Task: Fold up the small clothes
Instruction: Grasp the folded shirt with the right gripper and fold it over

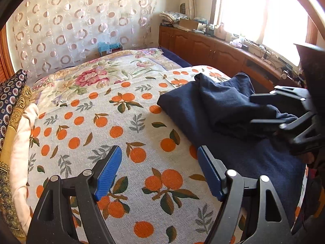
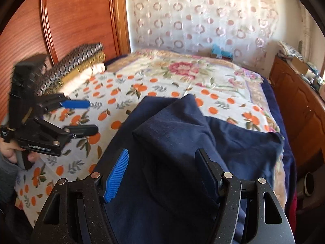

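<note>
A dark navy garment [image 1: 219,109] lies partly folded on the bed's orange-print cloth [image 1: 113,134], with one flap laid over its middle; it also shows in the right wrist view [image 2: 182,142]. My left gripper [image 1: 159,152] is open and empty above the orange-print cloth, just left of the garment; it also shows in the right wrist view [image 2: 89,116]. My right gripper [image 2: 162,154] is open and empty above the garment's near part; in the left wrist view it [image 1: 251,109] hovers at the garment's right side.
A floral bedspread [image 1: 121,69] covers the far half of the bed. Stacked folded blankets [image 2: 77,65] sit at the bed's left edge by the wooden headboard [image 2: 67,20]. A wooden cabinet [image 1: 207,46] with clutter runs under the window on the right.
</note>
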A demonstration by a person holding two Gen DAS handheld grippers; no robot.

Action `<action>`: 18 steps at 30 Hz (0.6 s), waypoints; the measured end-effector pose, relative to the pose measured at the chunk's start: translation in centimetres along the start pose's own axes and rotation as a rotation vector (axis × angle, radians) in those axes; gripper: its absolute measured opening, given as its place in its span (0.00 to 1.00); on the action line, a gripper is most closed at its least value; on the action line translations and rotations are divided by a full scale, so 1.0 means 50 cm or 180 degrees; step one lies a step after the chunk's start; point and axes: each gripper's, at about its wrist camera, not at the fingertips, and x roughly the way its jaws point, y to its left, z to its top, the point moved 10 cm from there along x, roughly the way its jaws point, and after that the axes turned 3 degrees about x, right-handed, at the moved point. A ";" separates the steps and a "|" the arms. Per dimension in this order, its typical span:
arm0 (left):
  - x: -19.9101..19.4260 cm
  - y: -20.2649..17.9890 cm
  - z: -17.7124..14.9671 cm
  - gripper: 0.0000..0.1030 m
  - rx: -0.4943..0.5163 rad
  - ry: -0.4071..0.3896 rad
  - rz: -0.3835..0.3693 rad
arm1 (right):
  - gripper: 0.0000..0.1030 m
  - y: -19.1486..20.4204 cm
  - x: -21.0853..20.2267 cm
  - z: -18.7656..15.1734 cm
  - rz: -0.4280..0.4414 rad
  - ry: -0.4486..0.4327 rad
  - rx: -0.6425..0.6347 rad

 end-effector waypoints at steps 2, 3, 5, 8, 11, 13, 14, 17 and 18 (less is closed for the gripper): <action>-0.002 0.000 0.000 0.75 0.0001 -0.0020 -0.0020 | 0.68 -0.004 0.019 0.001 -0.0023 0.0073 -0.0036; -0.003 -0.001 0.000 0.75 0.0012 -0.0028 -0.0026 | 0.68 -0.004 0.023 0.005 -0.0051 0.0108 -0.0063; -0.004 -0.003 -0.002 0.75 0.0038 -0.0034 -0.0034 | 0.68 -0.008 0.035 0.002 -0.0123 0.0184 -0.0126; -0.003 -0.004 -0.006 0.75 0.0022 -0.0029 -0.0085 | 0.64 -0.004 0.050 0.004 -0.0213 0.0296 -0.0251; 0.001 -0.006 -0.008 0.75 0.0026 -0.0008 -0.0101 | 0.28 -0.011 0.055 0.000 -0.0295 0.0392 -0.0334; 0.003 -0.007 -0.009 0.75 0.0034 -0.0003 -0.0099 | 0.14 -0.018 0.042 0.014 -0.0166 0.0374 -0.0250; 0.003 -0.007 -0.009 0.75 0.0033 0.0002 -0.0100 | 0.13 -0.026 0.034 0.024 -0.0080 0.0362 -0.0192; 0.004 -0.009 -0.010 0.75 0.0033 0.0003 -0.0096 | 0.12 -0.071 -0.006 0.059 -0.0032 0.0213 -0.0053; 0.004 -0.010 -0.011 0.75 0.0035 0.0005 -0.0097 | 0.12 -0.091 -0.017 0.070 -0.0046 0.0167 0.0011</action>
